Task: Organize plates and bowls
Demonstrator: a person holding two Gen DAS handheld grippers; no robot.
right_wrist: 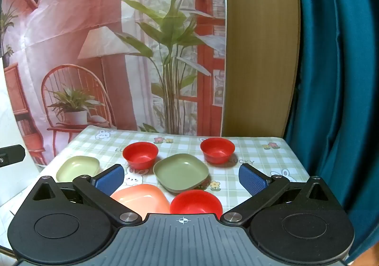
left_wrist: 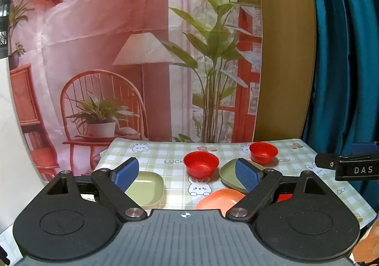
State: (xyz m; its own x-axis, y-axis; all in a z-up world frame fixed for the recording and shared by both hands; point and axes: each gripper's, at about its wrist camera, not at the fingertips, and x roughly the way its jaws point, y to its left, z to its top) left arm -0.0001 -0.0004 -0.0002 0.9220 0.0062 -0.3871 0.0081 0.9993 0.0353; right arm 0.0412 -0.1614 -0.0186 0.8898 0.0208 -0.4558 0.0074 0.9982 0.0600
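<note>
Grippers: left gripper point(left_wrist: 186, 174) and right gripper point(right_wrist: 181, 177) both spread wide, holding nothing, ribbed blue pads. Nearest, at 6 o'clock, smooth orange plate point(right_wrist: 142, 198) touching red bowl point(right_wrist: 196, 202). Beyond, olive square plate point(right_wrist: 181, 170) centred; pale green plate point(right_wrist: 78, 167) at 9 o'clock near the checked tablecloth point(right_wrist: 260, 157) edge. Farthest, two red bowls point(right_wrist: 140, 154) point(right_wrist: 217, 149), well apart.

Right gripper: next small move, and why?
Probably ease the right gripper down and forward onto the near red bowl. Its jaws stand wide open and empty, that bowl lies closest between them, and two more red bowls sit apart farther back, so stacking likely starts here.
</note>
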